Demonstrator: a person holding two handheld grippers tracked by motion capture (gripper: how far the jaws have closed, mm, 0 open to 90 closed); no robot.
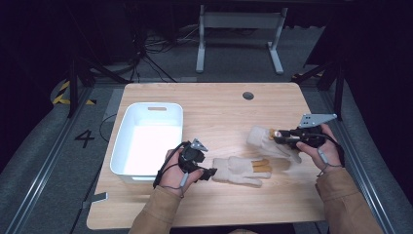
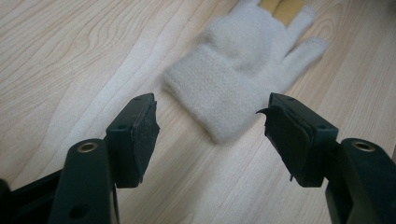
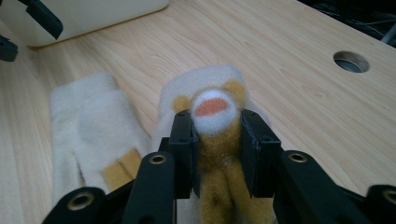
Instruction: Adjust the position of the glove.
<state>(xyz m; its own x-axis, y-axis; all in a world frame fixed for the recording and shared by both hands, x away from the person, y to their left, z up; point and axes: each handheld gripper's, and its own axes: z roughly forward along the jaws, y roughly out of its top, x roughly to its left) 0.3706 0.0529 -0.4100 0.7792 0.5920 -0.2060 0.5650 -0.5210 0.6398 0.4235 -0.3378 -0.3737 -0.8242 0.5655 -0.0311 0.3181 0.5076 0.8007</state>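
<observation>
The right gripper [image 1: 279, 134], seen from the high view, is clamped on a cream glove [image 1: 269, 142] at the right of the wooden table [image 1: 219, 204], while the left gripper [image 1: 208, 171] lies just beside the cuff of a second glove [image 1: 239, 169], with a white bin [image 1: 124, 146] near its left, probably where both gloves belong. The left gripper view shows what distance hides: its jaws stand wide apart, framing the second glove's [image 2: 243, 74] cuff without touching, likely lined up for a grasp. The right gripper view shows its jaws squeezing a tan animal-face patch [image 3: 215, 122] on the glove, apparently the raised part easiest to pinch.
</observation>
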